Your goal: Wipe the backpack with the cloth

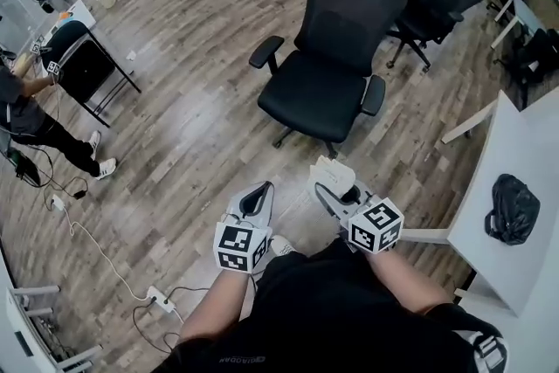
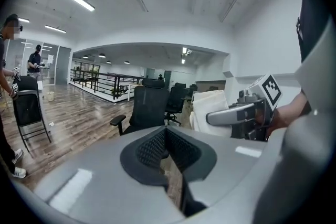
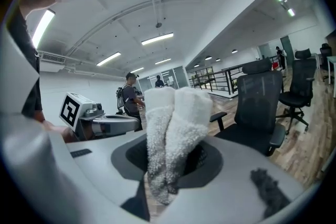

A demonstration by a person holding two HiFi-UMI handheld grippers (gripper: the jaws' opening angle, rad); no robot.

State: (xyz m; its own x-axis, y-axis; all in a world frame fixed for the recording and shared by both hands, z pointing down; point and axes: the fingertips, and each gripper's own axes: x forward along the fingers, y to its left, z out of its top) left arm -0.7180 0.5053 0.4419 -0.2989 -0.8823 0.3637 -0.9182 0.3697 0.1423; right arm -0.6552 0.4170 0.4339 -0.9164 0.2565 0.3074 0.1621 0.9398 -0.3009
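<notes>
A white terry cloth (image 3: 176,128) stands folded between the jaws of my right gripper (image 3: 168,165), which is shut on it. In the head view the cloth (image 1: 330,173) sticks forward from the right gripper (image 1: 336,188) in front of my body. My left gripper (image 1: 256,198) is beside it to the left, shut with nothing in it; its black pads (image 2: 152,149) meet. A black bag (image 1: 513,207), possibly the backpack, lies on the white table (image 1: 524,144) to my right, well away from both grippers.
A black office chair (image 1: 332,57) stands straight ahead, with two more chairs (image 1: 437,0) behind it. At the left stand a black folding chair (image 1: 83,61) and a person (image 1: 35,122). Cables and a power strip (image 1: 162,300) lie on the wooden floor.
</notes>
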